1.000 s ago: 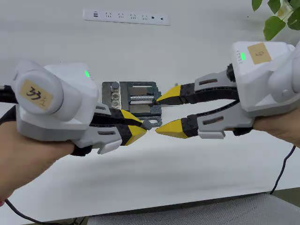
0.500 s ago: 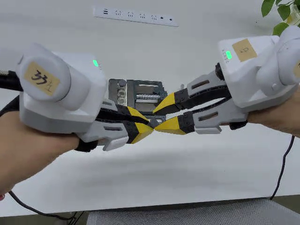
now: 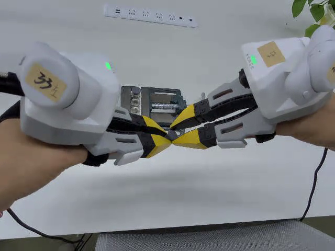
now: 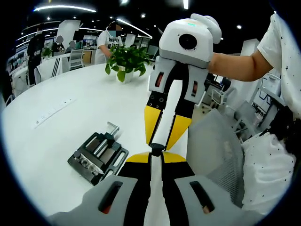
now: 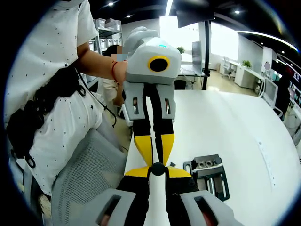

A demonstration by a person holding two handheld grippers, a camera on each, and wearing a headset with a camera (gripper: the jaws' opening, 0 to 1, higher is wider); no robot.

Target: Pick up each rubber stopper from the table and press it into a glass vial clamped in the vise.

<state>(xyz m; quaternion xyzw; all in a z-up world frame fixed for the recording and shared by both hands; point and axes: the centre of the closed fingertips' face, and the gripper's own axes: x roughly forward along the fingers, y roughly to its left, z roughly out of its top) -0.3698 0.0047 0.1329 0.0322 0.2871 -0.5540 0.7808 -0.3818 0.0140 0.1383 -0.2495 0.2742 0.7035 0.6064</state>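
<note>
Left gripper [image 3: 166, 139] and right gripper [image 3: 178, 135] meet tip to tip on one rubber stopper [image 4: 156, 149], just in front of the vise [image 3: 157, 106].

The left gripper's jaws are pinched on the dark rubber stopper, which is held above the white table [image 3: 172, 193] on the vise's near side, clear of the vise. The right gripper reaches in from the right of the vise, its yellow tips set close against the same stopper (whether they truly grip it or only touch it, I cannot tell). The vise stands on the table behind the meeting tips.
</note>
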